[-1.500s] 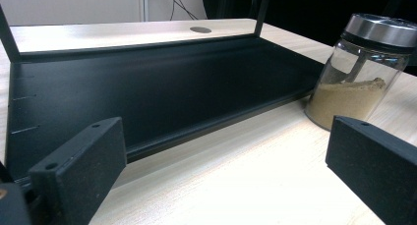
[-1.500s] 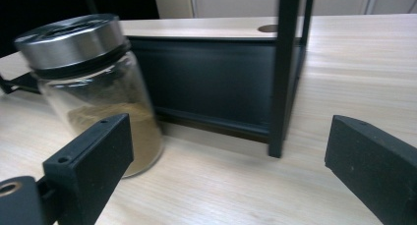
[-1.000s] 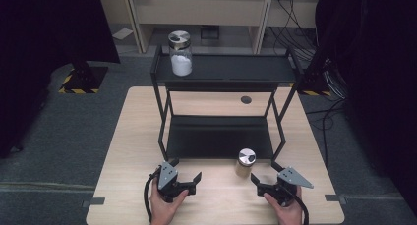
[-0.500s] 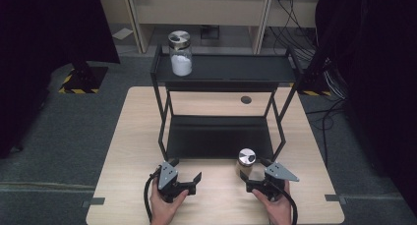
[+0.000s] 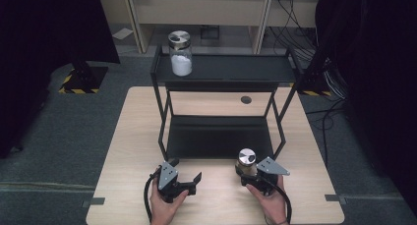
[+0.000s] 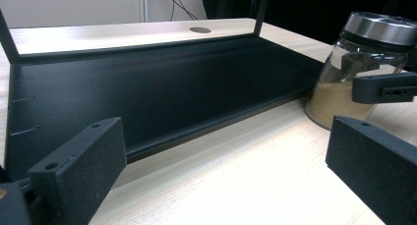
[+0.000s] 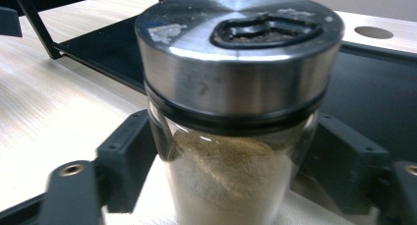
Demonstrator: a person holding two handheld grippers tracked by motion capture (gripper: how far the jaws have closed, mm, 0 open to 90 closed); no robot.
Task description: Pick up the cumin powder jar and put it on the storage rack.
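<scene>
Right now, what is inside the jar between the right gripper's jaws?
The jar holds brown powder, filling roughly its lower half. The metal lid covers the top, so the powder's surface from above is hidden.

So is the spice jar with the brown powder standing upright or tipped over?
Upright. The brown-powder spice jar stands on the table, steel lid on top, between the right gripper's jaws.

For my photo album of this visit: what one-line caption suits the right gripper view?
Right gripper closed on a jar of tan powder, before the black shelf.
</scene>
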